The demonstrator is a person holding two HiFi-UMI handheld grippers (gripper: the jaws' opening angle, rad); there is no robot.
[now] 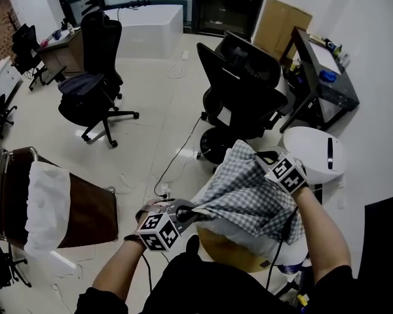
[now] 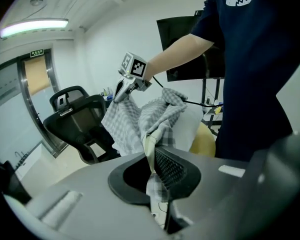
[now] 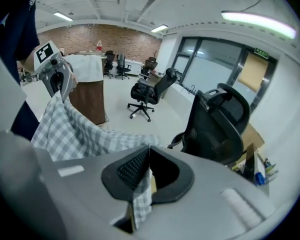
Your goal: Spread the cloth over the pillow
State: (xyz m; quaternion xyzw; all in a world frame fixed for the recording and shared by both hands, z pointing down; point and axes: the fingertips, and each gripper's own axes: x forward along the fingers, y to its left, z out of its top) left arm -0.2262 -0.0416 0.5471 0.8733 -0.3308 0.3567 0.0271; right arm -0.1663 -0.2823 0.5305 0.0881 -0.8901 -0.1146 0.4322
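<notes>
Head view: the grey-and-white checked fabric cloth [image 1: 249, 198] sags between left gripper [image 1: 188, 212] and right gripper [image 1: 267, 159], both clamped on its edges, over what seems a white pillow [image 1: 223, 231]. It looks light and limp, so hem grips held well apart should keep it flat.

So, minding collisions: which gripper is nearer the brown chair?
Left. The left gripper is right of the brown chair, apart from it; the right gripper is farther right, beyond the checked cloth.
</notes>
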